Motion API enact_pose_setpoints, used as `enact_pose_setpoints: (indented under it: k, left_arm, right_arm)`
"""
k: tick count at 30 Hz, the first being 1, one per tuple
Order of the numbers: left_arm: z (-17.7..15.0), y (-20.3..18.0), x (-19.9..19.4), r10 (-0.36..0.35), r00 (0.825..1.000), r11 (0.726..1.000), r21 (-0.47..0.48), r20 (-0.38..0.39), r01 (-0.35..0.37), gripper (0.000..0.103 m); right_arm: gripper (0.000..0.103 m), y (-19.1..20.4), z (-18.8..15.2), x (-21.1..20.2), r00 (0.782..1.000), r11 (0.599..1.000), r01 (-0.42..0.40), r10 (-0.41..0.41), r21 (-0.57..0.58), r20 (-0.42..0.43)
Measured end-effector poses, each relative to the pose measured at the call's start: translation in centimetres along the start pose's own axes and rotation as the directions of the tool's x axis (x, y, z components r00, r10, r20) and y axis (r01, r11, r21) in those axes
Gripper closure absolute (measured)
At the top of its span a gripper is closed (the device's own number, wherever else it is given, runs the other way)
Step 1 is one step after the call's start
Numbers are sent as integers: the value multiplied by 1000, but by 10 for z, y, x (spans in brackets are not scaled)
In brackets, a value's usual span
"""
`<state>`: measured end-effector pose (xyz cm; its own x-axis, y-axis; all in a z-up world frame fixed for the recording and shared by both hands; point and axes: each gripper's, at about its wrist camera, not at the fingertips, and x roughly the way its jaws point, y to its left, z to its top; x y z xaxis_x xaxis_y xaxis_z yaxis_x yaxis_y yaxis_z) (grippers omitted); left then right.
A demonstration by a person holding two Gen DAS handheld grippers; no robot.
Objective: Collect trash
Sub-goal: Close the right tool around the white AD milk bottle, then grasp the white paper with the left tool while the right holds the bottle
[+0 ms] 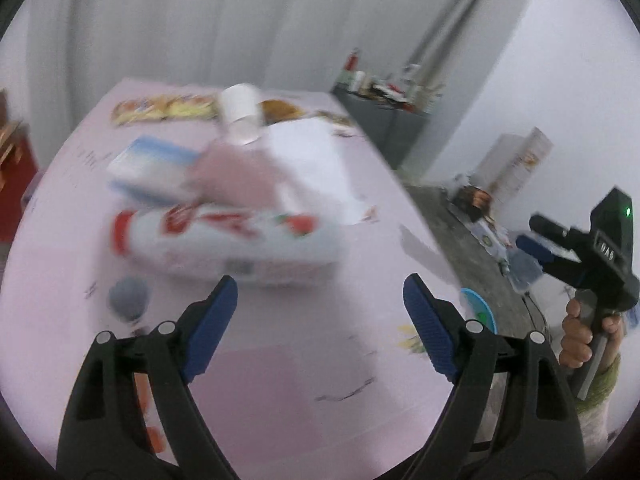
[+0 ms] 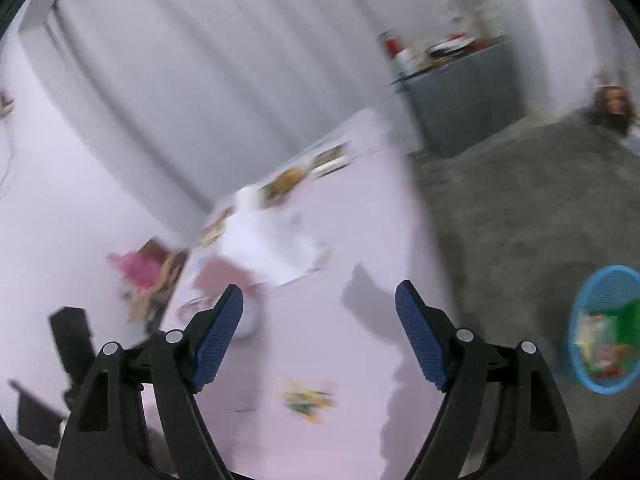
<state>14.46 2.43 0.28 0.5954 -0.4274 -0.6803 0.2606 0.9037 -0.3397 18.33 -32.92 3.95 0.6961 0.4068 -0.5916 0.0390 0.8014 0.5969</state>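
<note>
The picture is blurred by motion. My left gripper (image 1: 320, 296) hangs open over the pink table (image 1: 300, 360), nothing between its blue pads. Beyond it lie a red-and-white packet (image 1: 224, 240), a blue-and-white box (image 1: 152, 164), a crumpled pink piece (image 1: 236, 180), white paper (image 1: 316, 168), a white paper cup (image 1: 240, 114) and a yellow snack bag (image 1: 164, 108). My right gripper (image 2: 320, 300) is also open and empty above the table's near right part. A blue basket (image 2: 592, 280) with colourful trash stands on the floor to the right. The right gripper (image 1: 536, 236) also shows off the table's right edge, held by a hand (image 1: 576, 336).
A grey cabinet (image 2: 460, 104) with bottles stands by the curtain. Grey floor lies right of the table. A pink item and cardboard (image 2: 152, 276) sit left of the table. A person's head (image 2: 612, 108) shows far right. White boxes (image 1: 516, 160) lean on the wall.
</note>
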Motion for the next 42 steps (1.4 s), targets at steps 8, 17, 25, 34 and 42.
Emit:
enact_pose_setpoints:
  k: [8, 17, 25, 34, 42]
  left_arm:
    - [-16, 54, -5, 9, 1000, 995, -100, -16, -11, 23]
    - [-18, 90, -12, 49, 999, 987, -156, 10, -47, 23]
    - [-17, 129, -28, 139, 990, 968, -213, 36, -128, 23]
    - [-17, 145, -39, 159, 986, 961, -238, 52, -142, 23]
    - [-10, 126, -33, 118, 992, 975, -197, 53, -106, 23]
  right_arm:
    - [26, 65, -5, 115, 980, 996, -62, 48, -67, -195]
    - [27, 147, -1, 165, 947, 928, -143, 28, -343, -320]
    - [27, 207, -40, 212, 878, 695, -192, -193, -693, -437]
    - [45, 209, -62, 207, 866, 647, -126, -298, -752, -401]
    - [46, 169, -80, 152, 876, 765, -7, -306, -644, -373]
